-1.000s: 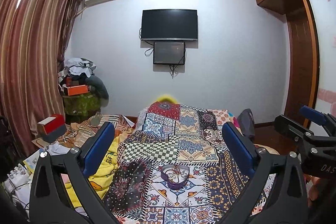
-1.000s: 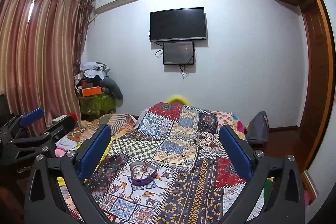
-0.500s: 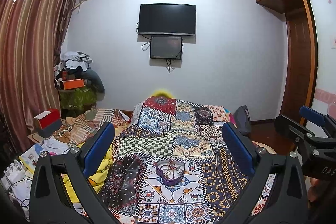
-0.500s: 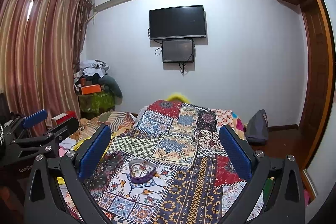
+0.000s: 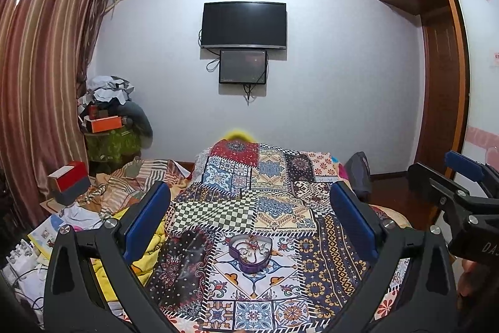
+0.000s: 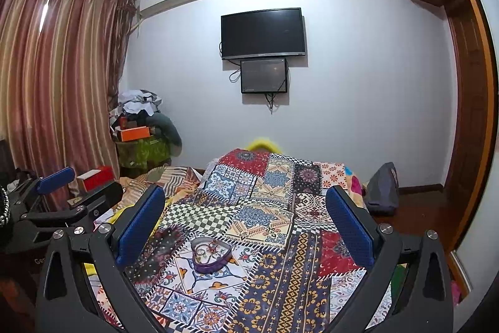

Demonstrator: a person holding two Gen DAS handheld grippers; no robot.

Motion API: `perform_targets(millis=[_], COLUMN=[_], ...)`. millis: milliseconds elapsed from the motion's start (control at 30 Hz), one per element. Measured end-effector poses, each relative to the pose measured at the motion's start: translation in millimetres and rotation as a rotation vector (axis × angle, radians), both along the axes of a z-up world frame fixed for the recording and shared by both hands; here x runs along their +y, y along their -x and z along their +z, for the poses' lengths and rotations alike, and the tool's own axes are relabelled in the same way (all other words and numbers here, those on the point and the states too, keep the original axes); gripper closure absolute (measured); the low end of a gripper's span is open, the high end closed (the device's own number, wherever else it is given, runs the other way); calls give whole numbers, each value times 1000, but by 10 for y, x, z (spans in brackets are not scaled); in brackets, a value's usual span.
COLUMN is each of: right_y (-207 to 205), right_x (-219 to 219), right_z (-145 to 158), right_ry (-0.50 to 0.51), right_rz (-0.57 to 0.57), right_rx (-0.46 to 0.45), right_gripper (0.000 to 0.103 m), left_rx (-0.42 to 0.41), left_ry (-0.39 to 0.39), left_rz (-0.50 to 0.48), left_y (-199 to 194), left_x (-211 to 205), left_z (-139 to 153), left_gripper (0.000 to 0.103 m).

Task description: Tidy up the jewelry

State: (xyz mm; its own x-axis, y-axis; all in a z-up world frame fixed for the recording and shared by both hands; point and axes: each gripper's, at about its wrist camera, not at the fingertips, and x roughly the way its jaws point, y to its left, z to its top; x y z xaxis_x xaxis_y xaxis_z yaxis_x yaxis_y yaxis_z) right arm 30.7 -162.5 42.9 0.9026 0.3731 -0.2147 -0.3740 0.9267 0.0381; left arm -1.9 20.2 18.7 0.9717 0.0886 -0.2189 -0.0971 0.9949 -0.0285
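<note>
Looking along both grippers, we see a bed covered with a patchwork quilt (image 5: 274,208) in many bright patterns. Our left gripper (image 5: 249,217) has its blue-padded fingers spread wide and holds nothing; our right gripper (image 6: 246,220) is spread just as wide, also empty. Both hover above the near part of the quilt. A purple heart-shaped jewelry box (image 5: 251,252) rests open on the quilt, between and below the left gripper's fingers, with small tangled pieces of jewelry inside; we cannot tell the pieces apart. In the right view the box lies nearer the left finger. A dark television (image 6: 262,33) hangs on the far wall.
</note>
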Motion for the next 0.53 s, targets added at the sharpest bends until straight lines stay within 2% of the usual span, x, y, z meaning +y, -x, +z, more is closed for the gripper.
perform_targets(millis=[533], right_y=[-18], right_x=[-7], right_z=[-1], right_ry=[-5], right_rz=[1], right_rx=[6], right_gripper=[0], left_rx=[5], left_ry=[-3], left_rz=[4], left_y=[2], left_x=[7], left_z=[2], left_gripper=[1])
